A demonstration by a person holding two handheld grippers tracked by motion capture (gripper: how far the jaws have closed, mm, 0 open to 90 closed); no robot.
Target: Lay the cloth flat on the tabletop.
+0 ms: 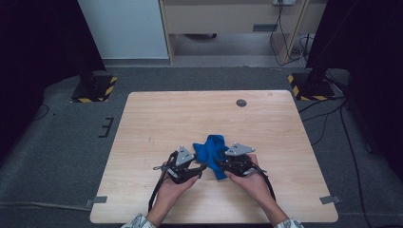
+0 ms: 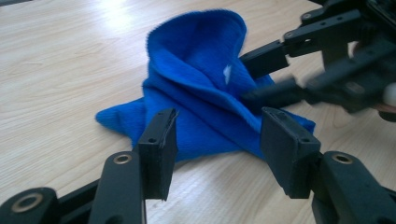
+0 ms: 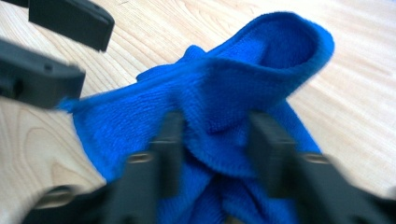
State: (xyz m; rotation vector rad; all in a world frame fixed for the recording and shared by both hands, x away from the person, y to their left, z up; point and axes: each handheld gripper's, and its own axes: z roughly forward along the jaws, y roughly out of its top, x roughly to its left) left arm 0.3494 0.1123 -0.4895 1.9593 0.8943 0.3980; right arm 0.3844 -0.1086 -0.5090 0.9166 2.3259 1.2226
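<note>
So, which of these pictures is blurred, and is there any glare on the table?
Right gripper view: its own claw is smeared and the cloth soft. Left gripper view: sharp near, with glare on the table at the top. High view: sharp, dark at both sides.

Bare counter [image 1: 157, 118] from 9 through 3 o'clock; blue cloth [image 1: 212, 148] bunched between both tongs, blocking passage.
</note>
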